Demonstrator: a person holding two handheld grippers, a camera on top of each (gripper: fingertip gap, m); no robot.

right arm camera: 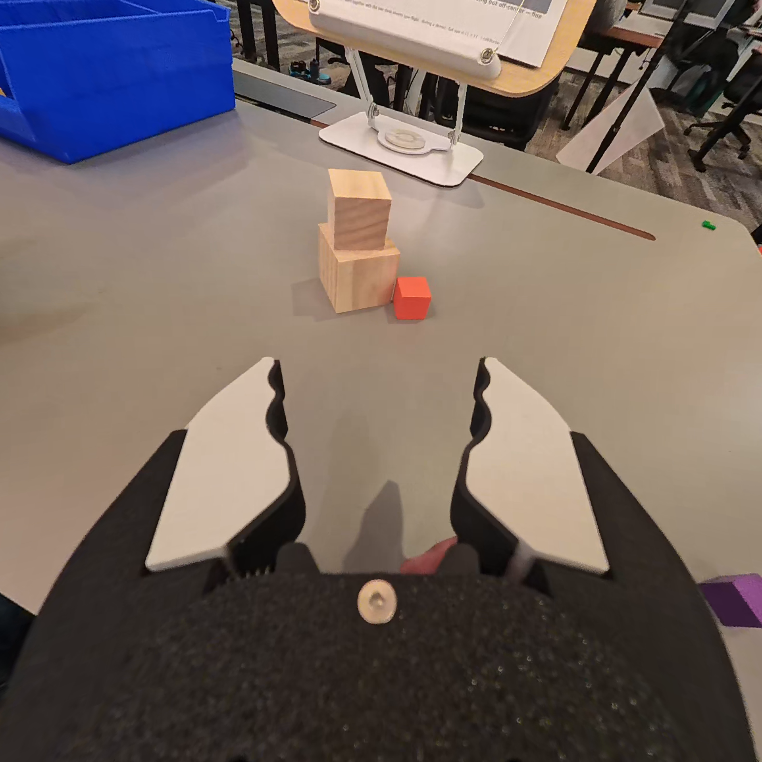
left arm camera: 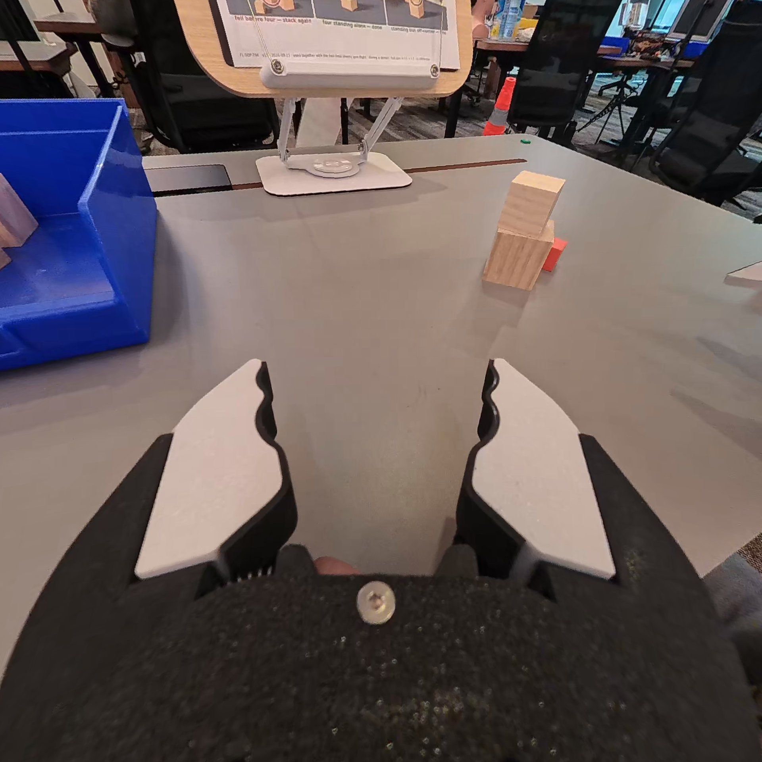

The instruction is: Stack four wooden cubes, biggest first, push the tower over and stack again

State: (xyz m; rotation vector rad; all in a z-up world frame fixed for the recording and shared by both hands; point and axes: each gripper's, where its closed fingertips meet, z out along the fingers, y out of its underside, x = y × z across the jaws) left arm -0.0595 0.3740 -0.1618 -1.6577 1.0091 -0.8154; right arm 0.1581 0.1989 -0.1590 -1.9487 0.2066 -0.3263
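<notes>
Left gripper [left arm camera: 377, 365]: jaws spread wide, nothing between them, over bare grey table [left arm camera: 371, 288].
Right gripper [right arm camera: 378, 363]: gaping too, empty.
Tower: smaller wooden cube [right arm camera: 359, 209] sits skewed atop the big wooden cube [right arm camera: 358, 275].
Red cube [right arm camera: 411, 297]: just beside the tower's base.
Purple block [right arm camera: 738, 600]: near the table's edge.

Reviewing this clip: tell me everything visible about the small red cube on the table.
The red cube is a small, matte, evenly painted block with crisp edges, much smaller than the two stacked wooden cubes. It sits flat and upright on the grey table, right beside the base of the larger wooden cube, at or nearly touching its lower corner. Nothing rests on it, and neither gripper is near it. In the left wrist view it is mostly hidden behind that cube.
</notes>
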